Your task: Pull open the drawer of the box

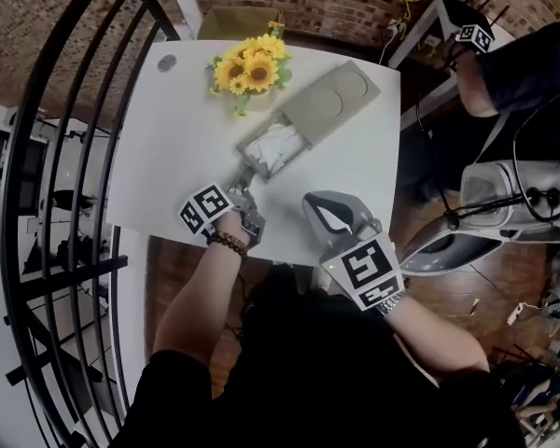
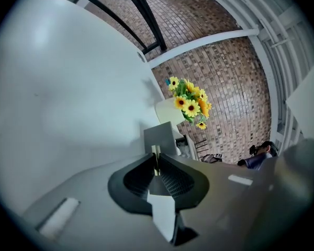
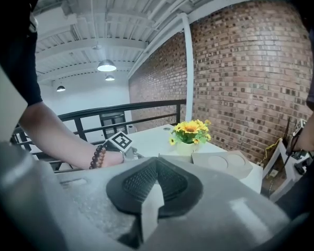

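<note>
A flat grey box (image 1: 331,103) lies slantwise on the white table (image 1: 168,157). Its drawer (image 1: 273,149) sticks out toward me and shows white material inside. At the drawer's near end, my left gripper (image 1: 242,179) is shut on a thin pale pull tab. In the left gripper view the jaws (image 2: 156,159) pinch that tab (image 2: 155,160) just before the grey drawer front (image 2: 159,137). My right gripper (image 1: 314,203) rests by the table's front edge, right of the drawer, apart from it. Its jaws (image 3: 156,164) are shut with nothing between them, and the box (image 3: 224,164) lies beyond.
A pot of sunflowers (image 1: 250,68) stands just left of the box's far end. A black railing (image 1: 47,203) runs along the table's left side. To the right are a brick wall, cables and another person (image 1: 523,73). The table's front edge is close under both grippers.
</note>
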Available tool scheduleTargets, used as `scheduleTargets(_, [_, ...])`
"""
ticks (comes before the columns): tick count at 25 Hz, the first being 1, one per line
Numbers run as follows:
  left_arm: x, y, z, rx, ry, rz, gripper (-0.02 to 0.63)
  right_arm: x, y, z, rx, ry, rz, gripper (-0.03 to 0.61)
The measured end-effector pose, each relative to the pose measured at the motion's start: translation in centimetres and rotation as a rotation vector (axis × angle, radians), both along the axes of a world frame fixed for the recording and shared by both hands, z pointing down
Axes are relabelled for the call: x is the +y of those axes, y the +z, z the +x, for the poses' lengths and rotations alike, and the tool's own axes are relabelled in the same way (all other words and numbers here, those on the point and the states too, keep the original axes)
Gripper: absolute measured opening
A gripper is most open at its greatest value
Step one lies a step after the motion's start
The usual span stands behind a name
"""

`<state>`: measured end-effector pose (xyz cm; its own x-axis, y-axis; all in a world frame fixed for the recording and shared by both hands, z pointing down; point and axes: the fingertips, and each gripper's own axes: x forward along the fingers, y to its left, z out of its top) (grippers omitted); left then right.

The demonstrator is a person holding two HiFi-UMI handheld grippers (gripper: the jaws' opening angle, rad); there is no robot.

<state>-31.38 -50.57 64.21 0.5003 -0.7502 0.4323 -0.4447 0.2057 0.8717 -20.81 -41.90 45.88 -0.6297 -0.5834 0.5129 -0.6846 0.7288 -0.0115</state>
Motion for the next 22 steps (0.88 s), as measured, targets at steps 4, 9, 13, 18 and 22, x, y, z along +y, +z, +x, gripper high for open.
scheduleTargets(4, [1.2,0.0,-1.4,-0.011,-0.027,-0.006,0.046,0.6,-0.2,-0.9,-0.003,-0.024,0.009,-0.009])
scheduleTargets(9, [2.2,0.3,-2.7,-0.024,-0.055,-0.017,0.044,1.0,-0.4,-1.6,-0.008,-0.044,0.012,-0.009])
scheduleTargets(13, [2.4,0.5,-3.1,-0.050,-0.062,-0.024,0.044,0.9,-0.5,-1.6,-0.010,-0.050,0.013,-0.009])
scheduleTargets(18, [2.6,-0.3,-3.7,-0.109,-0.070,0.002,0.035,1.0,-0.7,-1.3,-0.019,-0.053,0.019,-0.009])
scheduleTargets(22, [2.9,-1.6,-3.7,-0.156,-0.055,0.034,0.035,1.2,-1.0,-1.2,-0.030,-0.056,0.028,-0.009])
